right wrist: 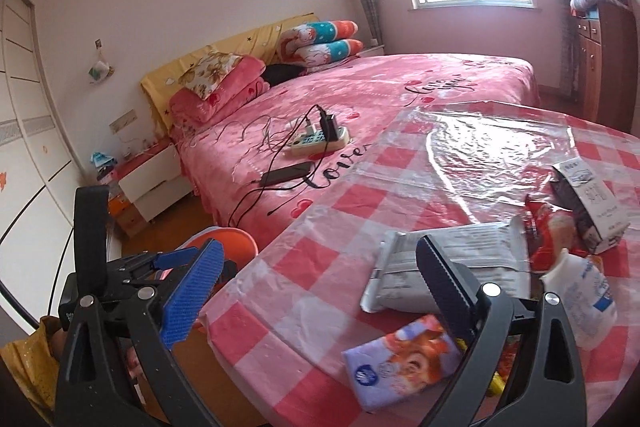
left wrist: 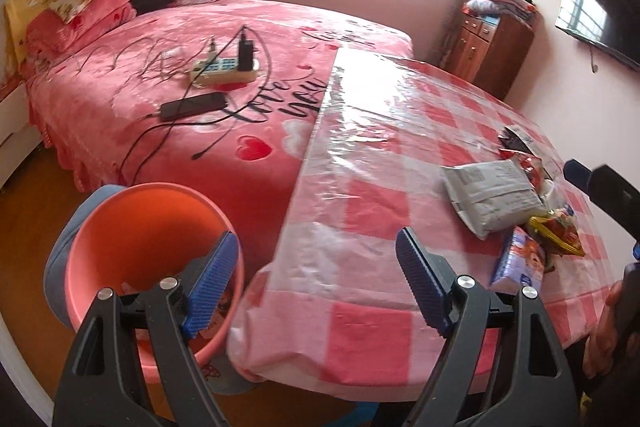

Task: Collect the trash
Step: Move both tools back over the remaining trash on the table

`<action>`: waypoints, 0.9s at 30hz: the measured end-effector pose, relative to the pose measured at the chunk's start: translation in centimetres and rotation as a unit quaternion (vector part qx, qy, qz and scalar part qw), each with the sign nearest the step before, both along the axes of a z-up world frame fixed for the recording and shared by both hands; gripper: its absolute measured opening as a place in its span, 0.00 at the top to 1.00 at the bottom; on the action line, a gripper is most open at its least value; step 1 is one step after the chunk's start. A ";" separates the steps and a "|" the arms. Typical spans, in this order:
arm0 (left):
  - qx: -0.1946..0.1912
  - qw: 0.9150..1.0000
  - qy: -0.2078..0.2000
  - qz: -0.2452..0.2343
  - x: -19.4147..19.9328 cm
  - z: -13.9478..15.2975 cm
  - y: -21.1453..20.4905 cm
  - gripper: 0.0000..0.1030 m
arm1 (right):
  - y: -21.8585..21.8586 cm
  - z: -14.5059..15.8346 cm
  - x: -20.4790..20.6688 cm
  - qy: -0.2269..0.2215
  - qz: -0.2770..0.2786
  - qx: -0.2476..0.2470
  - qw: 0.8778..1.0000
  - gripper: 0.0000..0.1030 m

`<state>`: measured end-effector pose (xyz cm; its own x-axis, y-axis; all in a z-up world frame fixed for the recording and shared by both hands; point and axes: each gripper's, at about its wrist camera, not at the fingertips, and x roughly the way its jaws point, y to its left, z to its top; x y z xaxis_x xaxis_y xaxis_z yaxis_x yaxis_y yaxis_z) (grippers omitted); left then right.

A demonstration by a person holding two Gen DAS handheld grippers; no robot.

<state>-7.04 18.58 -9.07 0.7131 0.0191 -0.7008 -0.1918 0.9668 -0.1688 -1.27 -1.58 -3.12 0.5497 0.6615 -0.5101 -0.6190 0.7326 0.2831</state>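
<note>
Right wrist view: your right tongs [right wrist: 320,291] gape wide, empty, above the counter [right wrist: 320,239] — the grey packet [right wrist: 452,263] looks light and crinkly; pinch its near edge. Left tongs [left wrist: 316,283] also empty.

I read black script "Love" on the bedspread [right wrist: 360,107]; print on the wrappers [right wrist: 452,267] is too small.

Grey pouch [right wrist: 452,263], tissue pack [right wrist: 404,363] and wrappers [left wrist: 558,231] lie on the table; orange bin [left wrist: 152,227] stands beside it.
</note>
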 end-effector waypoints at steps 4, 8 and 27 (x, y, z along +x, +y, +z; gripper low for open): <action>0.001 1.000 -0.001 -0.017 0.4 0.2 -1.5 0.21 | -1.2 0.1 0.2 -0.005 -0.011 0.003 1.000 0.07; 0.004 0.999 0.004 -0.033 0.8 0.2 -2.8 0.21 | -2.5 0.2 0.5 -0.001 -0.022 0.013 1.000 0.07; 0.002 0.989 0.009 -0.145 1.7 1.3 -11.1 0.21 | -12.0 0.3 4.0 0.017 -0.124 0.050 0.991 0.07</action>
